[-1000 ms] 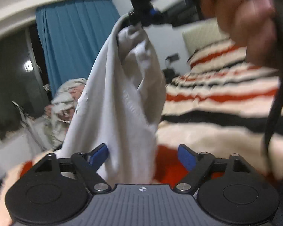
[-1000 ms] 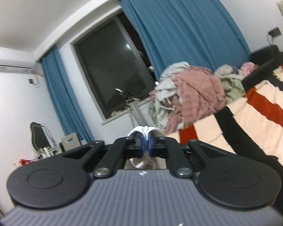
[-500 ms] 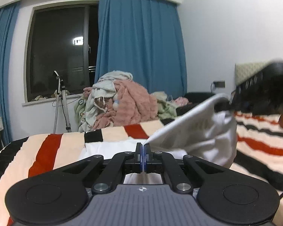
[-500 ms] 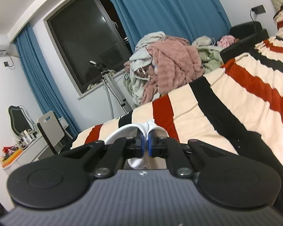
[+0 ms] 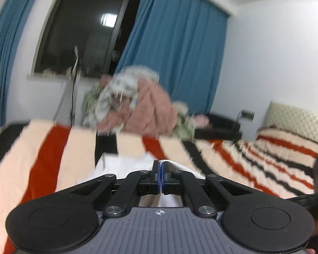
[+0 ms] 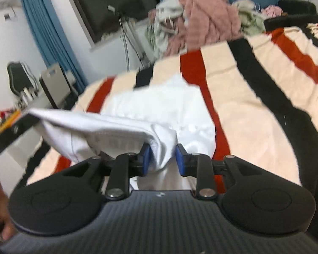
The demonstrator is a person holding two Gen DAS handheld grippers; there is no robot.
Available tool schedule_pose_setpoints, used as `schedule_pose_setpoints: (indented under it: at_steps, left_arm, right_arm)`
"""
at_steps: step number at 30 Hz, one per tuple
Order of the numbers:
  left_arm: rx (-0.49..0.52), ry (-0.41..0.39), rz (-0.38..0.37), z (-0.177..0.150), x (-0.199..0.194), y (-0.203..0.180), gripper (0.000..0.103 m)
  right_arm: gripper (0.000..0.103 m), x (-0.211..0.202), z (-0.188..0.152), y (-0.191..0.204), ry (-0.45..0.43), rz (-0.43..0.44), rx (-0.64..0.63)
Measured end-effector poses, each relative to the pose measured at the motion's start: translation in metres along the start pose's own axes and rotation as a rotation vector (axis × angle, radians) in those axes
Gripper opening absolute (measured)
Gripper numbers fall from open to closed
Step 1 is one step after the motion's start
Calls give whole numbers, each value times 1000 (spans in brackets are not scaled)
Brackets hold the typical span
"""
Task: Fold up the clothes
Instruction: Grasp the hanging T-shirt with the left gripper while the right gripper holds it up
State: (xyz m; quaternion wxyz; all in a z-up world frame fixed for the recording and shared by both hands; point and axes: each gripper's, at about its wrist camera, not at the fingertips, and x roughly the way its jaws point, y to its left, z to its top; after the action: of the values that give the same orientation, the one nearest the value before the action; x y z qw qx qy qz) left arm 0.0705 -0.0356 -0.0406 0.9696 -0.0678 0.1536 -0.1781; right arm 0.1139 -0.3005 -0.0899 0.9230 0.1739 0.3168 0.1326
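Left gripper [image 5: 160,169]: jaws clenched, blue pads together, pinching an edge of the white garment [image 6: 159,110]. In the left wrist view the cloth [image 5: 125,165] shows just beyond and under the fingertips, over the striped blanket [image 5: 53,148].

Right gripper [image 6: 162,158]: jaws have just been opening; pads stand apart with a bunched fold of the garment between them. Left pad touches the cloth, right pad shows a gap, so the grip is released.

Garment: mostly spread on the blanket [image 6: 254,105], near the bed's foot. One hem is lifted and stretched taut from the right gripper toward the left edge of the right wrist view, where a dark bar, likely the other gripper, meets it.

Background: laundry pile [image 6: 201,14] past the bed's far edge, below blue curtains [image 5: 176,53] and a dark window [image 5: 84,31]. Both views motion-blurred.
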Motion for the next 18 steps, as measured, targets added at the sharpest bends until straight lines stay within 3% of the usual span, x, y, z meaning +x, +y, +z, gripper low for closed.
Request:
schedule_pose_setpoints:
  at_steps: [2,5,7,9,12,14,16,18]
  left_arm:
    - [-50,74,52,1,25,24,1]
    - [-130,208,62,-7,68,53,2]
    - [-157,304,50,-16,92,70,4]
    - [-171,344,52,-31,105,81,5]
    - [-203,333,32,-34,98,90,10]
    - [-196,299,30,-27,85,84,29]
    - [-177,260,29,-19,68,77,40]
    - [-126,211,21,-12,47,68,42]
  right_arm:
    - [31,9,-6,-7,35,36,96]
    - [31,25,-15,-17,104,96,234]
    - [31,32,-21,-20,136,85,283]
    - [31,32,-22,-22,125,65,298]
    - [31,26,-18,-22,62,44,309]
    - [31,21,-15,-22,15,20,311]
    - [31,16,-12,-22,-25,-19,305]
    - [31,11,-12,-27,-57,-40,317]
